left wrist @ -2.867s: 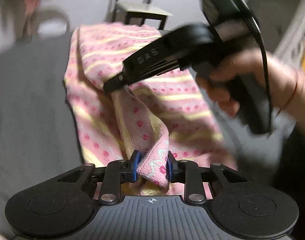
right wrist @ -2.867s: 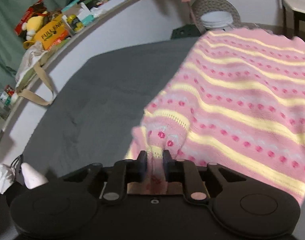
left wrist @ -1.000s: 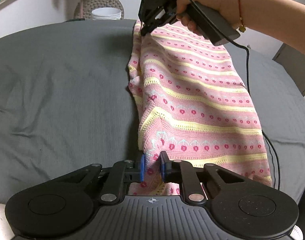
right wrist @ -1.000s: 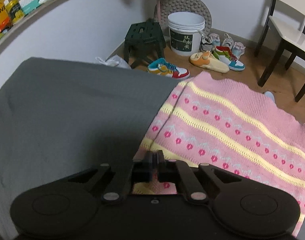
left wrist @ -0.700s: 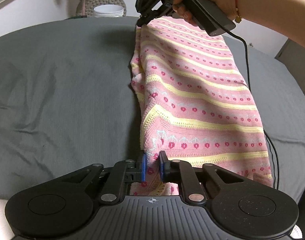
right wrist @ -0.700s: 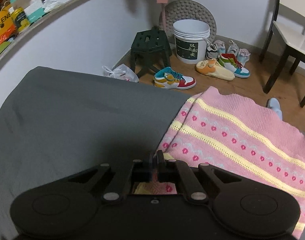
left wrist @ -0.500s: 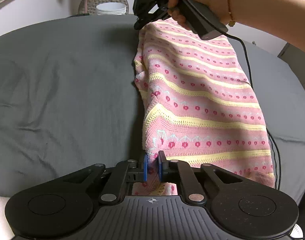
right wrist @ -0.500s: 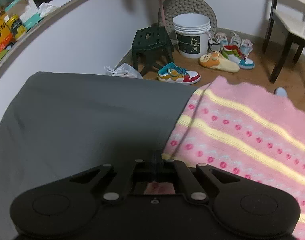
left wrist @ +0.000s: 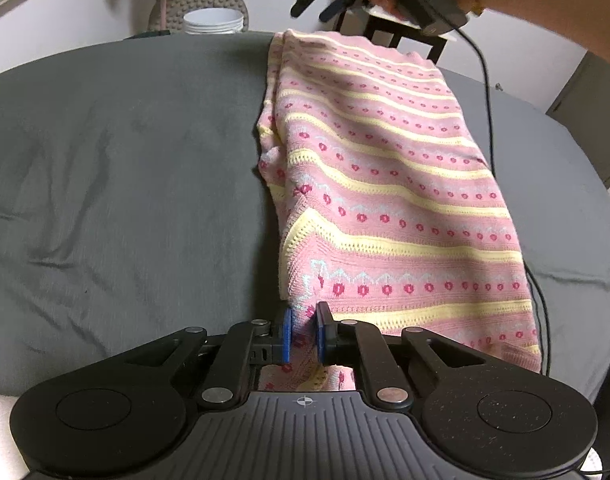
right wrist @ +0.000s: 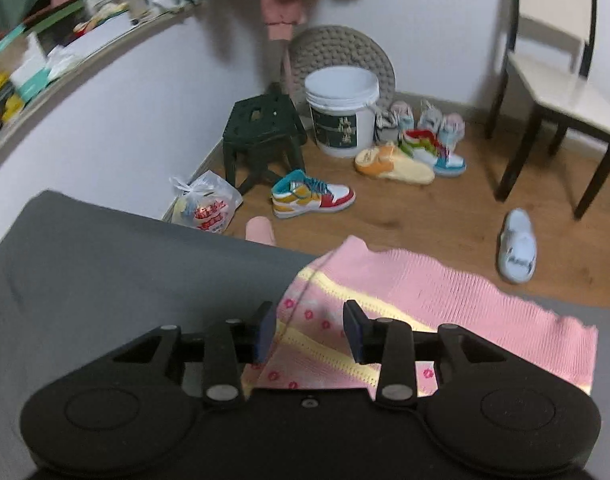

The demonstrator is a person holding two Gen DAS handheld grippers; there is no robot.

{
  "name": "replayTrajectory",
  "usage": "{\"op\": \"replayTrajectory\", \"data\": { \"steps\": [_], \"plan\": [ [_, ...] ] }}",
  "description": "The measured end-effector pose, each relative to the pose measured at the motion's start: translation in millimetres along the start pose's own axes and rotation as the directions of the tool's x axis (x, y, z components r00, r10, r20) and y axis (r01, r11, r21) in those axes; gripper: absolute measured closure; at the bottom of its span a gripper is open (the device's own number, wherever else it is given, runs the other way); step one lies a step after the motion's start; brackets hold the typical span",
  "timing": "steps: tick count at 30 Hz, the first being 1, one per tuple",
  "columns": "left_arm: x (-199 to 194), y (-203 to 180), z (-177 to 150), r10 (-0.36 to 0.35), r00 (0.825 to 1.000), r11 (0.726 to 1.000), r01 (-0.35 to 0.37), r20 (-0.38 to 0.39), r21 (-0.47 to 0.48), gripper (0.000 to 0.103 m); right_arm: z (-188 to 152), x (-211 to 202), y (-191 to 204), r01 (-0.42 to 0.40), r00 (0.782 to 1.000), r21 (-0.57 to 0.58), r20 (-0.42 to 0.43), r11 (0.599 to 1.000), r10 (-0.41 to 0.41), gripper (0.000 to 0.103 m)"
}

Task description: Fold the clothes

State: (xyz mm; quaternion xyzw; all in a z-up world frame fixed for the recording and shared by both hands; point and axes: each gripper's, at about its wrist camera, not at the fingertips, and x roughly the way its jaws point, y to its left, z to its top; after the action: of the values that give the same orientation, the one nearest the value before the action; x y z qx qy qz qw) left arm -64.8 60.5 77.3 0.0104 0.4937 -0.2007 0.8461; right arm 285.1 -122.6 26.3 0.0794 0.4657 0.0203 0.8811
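Above sweater [left wrist: 385, 168], right gripper [right wrist: 309, 330] spread.

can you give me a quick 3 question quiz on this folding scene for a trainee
1. True or false: the right gripper is clamped on the pink striped sweater.
2. Which gripper has fabric between its jaws? A) left gripper B) right gripper C) neither
3. Fill in: the sweater lies on a dark ____ sheet.

Key:
1. False. Its jaws stand open above the sweater's far edge.
2. A. The near corner sits between its blue pads.
3. Grey.
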Motion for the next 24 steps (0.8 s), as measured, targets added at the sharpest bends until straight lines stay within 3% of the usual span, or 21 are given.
{"op": "replayTrajectory", "data": {
  "steps": [8,11,16,24],
  "plan": [
    [-0.7,5.2,0.5,-0.02,1.0,1.0,0.02,0.001,-0.023,0.093,-5.3,39.8,9.1,0.007,1.0,0.028,-0.013,1.0,-0.006,0.071],
    [-1.2,8.6,-0.3,-0.027,1.0,0.999,0.027,0.0,-0.042,0.093,-5.6,50.7,12.1,0.039,0.999,0.006,-0.02,0.999,-0.039,0.095],
    [-4.3,17.7,-2.2,-0.057,0.998,0.993,0.057,0.004,-0.103,0.093,-2.2,47.8,8.2,0.025,1.0,0.004,-0.001,1.0,-0.025,0.097],
    [-9.7,17.3,-4.6,-0.057,0.998,0.992,0.057,0.01,-0.116,0.094,11.1,31.7,10.0,0.005,1.0,0.013,0.031,1.0,-0.006,0.097]
  ]
}}
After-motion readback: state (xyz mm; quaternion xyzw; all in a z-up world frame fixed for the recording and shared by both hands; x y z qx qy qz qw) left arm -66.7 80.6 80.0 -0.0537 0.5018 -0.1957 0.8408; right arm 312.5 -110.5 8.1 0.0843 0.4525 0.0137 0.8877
